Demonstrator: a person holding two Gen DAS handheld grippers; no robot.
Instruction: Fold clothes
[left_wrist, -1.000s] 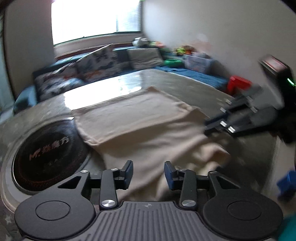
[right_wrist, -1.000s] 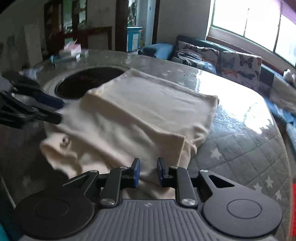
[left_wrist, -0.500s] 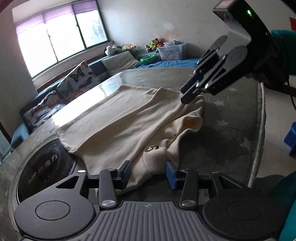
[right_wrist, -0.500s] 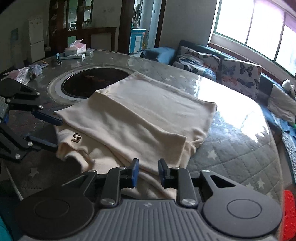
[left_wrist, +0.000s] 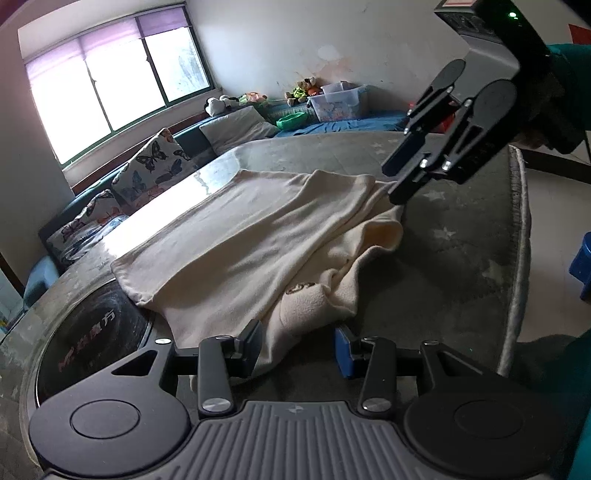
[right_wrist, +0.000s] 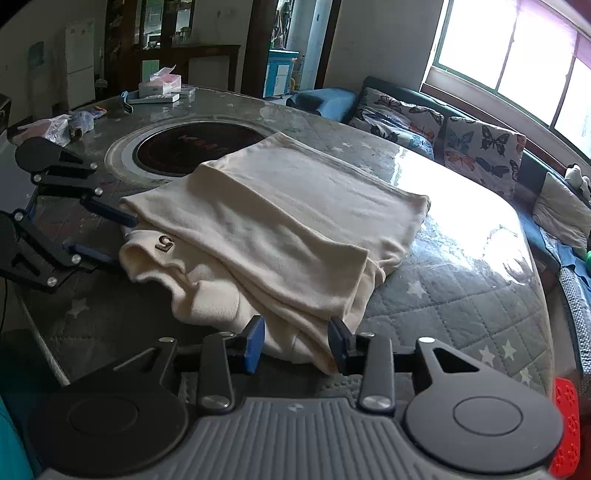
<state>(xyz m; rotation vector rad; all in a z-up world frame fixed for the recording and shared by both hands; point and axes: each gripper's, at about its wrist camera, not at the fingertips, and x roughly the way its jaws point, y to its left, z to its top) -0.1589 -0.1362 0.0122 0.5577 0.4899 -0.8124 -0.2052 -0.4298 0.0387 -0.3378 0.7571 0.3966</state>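
Observation:
A cream garment lies partly folded on the round table, with a small "5" patch near its front edge; it also shows in the right wrist view. My left gripper is open and empty, its fingers either side of the garment's near corner. My right gripper is open, its fingers either side of the garment's near folded edge. In the left wrist view the right gripper sits at the garment's far corner. In the right wrist view the left gripper sits at the patch end.
A round dark inset plate sits in the table beside the garment, also in the right wrist view. A tissue box and plastic bag lie at the far table edge. A sofa with butterfly cushions stands behind. A blue stool stands right.
My right gripper has opened from nearly shut around the garment's edge. My left gripper has drawn back toward the garment's near corner and stays open. The garment has settled flat.

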